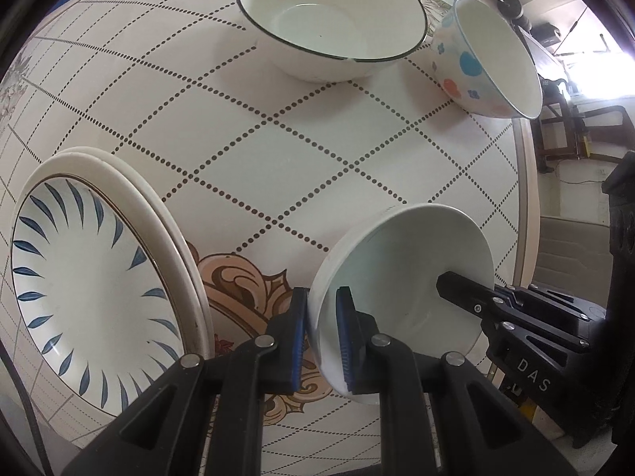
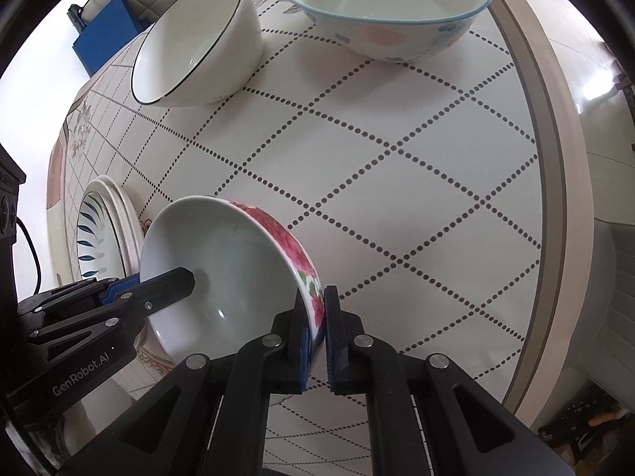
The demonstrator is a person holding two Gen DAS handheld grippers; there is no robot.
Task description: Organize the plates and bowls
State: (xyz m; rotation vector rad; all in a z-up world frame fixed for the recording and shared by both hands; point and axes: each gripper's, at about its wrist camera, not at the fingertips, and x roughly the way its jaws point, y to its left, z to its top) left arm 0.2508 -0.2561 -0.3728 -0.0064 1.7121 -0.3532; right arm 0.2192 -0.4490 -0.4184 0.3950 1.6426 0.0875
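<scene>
Both grippers clamp one floral bowl point(image 2: 238, 261): the left gripper point(image 1: 321, 341) pinches its rim on one side, the right gripper point(image 2: 316, 341) the opposite side. The bowl sits near the table's point(image 2: 397, 158) edge, beside stacked plates point(image 1: 95, 285). Two more bowls, black-rimmed point(image 1: 333, 20) and spotted point(image 1: 488, 59), stand toward the far edge.

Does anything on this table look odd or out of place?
Only the floral bowl: the left hand-held gripper and right hand-held gripper each pinch its rim on opposite sides. No spill or visible damage.
</scene>
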